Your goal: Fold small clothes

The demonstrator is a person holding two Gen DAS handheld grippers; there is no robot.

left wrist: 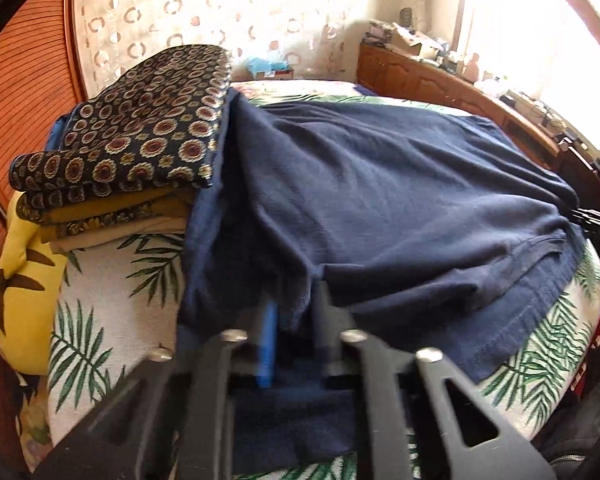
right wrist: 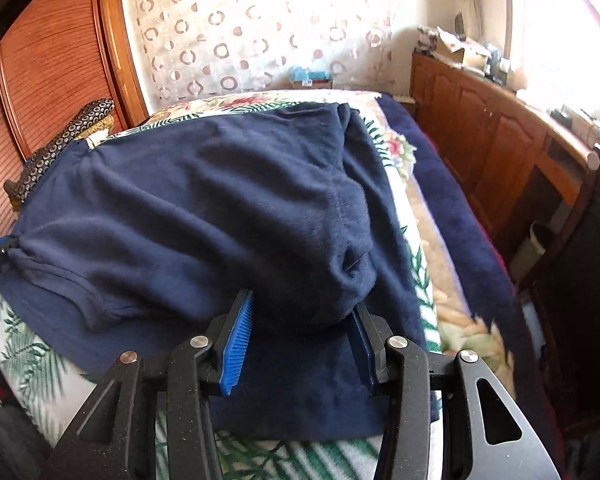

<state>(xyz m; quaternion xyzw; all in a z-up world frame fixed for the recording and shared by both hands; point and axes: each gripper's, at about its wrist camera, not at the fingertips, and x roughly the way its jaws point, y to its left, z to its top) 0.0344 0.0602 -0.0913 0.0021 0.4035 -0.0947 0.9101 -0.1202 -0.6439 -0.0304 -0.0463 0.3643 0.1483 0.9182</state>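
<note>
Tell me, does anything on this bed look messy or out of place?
Only the navy blue knit garment: it lies rumpled, its near edge bunched up in the left gripper and right gripper. The pile of folded patterned clothes beside it looks tidy.

Navy garment (right wrist: 188, 208): soft matt knit cloth, slightly fuzzy. Bed cover (left wrist: 100, 288): matt woven cloth, palm-leaf print. Folded stack (left wrist: 140, 140): patterned cloth, matt. Right gripper (right wrist: 300, 332): matt black plastic links, shiny metal pins, ribbed blue rubbery pads (right wrist: 238, 344). Left gripper (left wrist: 296, 320) the same. Wardrobe (right wrist: 56, 60) and cabinets (right wrist: 492, 120): varnished wood, semi-gloss.
</note>
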